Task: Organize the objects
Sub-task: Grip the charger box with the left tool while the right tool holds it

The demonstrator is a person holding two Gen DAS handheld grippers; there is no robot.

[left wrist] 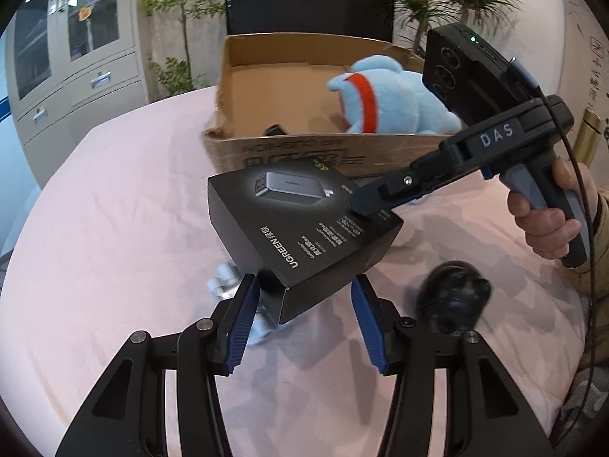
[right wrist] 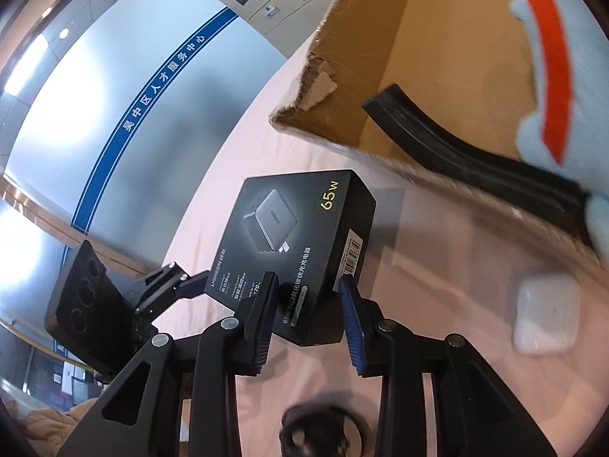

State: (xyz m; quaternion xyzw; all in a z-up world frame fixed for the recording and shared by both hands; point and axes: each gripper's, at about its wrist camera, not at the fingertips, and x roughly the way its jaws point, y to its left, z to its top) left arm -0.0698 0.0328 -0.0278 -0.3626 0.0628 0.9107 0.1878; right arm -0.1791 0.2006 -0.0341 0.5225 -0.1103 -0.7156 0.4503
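Observation:
A black UGREEN charger box (left wrist: pixel 300 224) is held above the pink tablecloth by my right gripper (right wrist: pixel 308 299), whose fingers (left wrist: pixel 365 202) clamp its sides. In the right wrist view the box (right wrist: pixel 300 243) sits between the jaws. My left gripper (left wrist: pixel 302 297) is open, its blue pads either side of the box's near corner without clear contact. Behind stands an open cardboard box (left wrist: pixel 289 152) holding a blue plush toy (left wrist: pixel 384 99) and a black object (right wrist: pixel 468 156).
A dark round object (left wrist: pixel 453 297) lies on the cloth at the right. A small white case (right wrist: pixel 544 316) lies near the cardboard box. A silvery object (left wrist: pixel 228 278) lies under the charger box. Cabinets, plants and a screen stand behind.

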